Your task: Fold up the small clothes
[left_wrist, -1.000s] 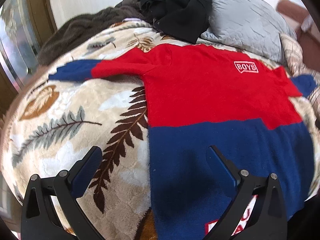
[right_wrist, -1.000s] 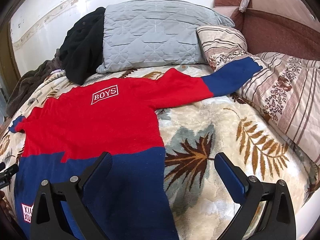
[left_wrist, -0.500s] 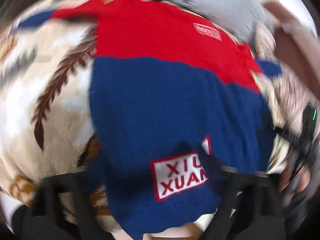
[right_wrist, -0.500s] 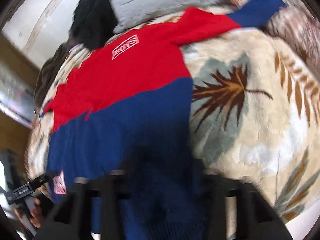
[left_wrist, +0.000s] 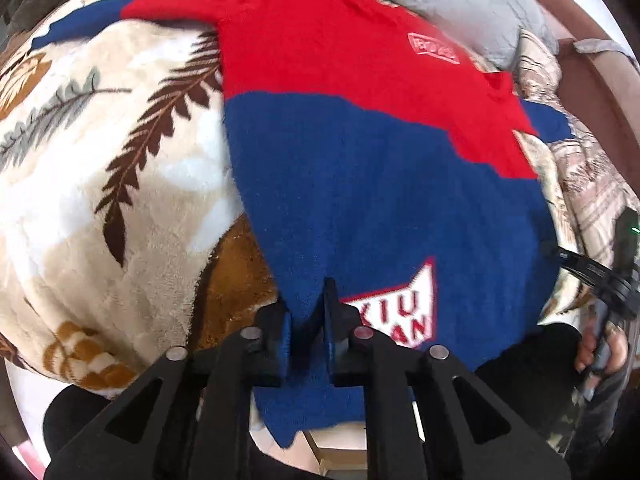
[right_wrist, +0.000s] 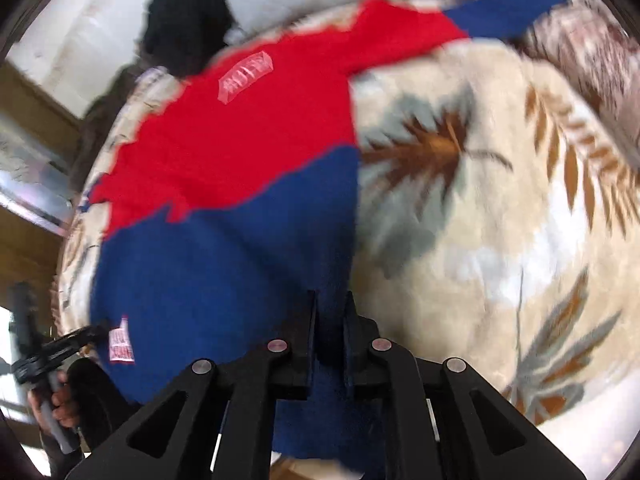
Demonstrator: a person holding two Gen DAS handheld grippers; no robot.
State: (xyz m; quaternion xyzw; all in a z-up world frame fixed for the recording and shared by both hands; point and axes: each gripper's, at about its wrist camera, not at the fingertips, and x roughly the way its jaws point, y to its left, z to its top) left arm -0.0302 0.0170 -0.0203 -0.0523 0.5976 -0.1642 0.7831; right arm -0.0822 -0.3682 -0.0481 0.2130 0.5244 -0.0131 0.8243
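Observation:
A small red and blue sweater point(left_wrist: 380, 152) lies spread flat on the leaf-patterned blanket point(left_wrist: 100, 168), sleeves out to both sides, with a white "BOYS" patch on the red chest and a red and white patch near the hem. My left gripper point(left_wrist: 306, 320) is shut on the blue hem at its left corner. My right gripper point(right_wrist: 330, 332) is shut on the blue hem of the sweater point(right_wrist: 240, 200) at its right corner. The hem hangs a little over the bed's near edge in both views.
A grey quilted pillow point(left_wrist: 460, 4) and black clothes point(right_wrist: 188, 28) lie at the head of the bed. A striped floral pillow point(left_wrist: 592, 184) sits at the right. The blanket point(right_wrist: 500, 220) reaches the bed's near edge. Each view shows the other hand-held gripper at the side.
Both grippers have dropped from open above the sweater to the near hem and shut on its two bottom corners.

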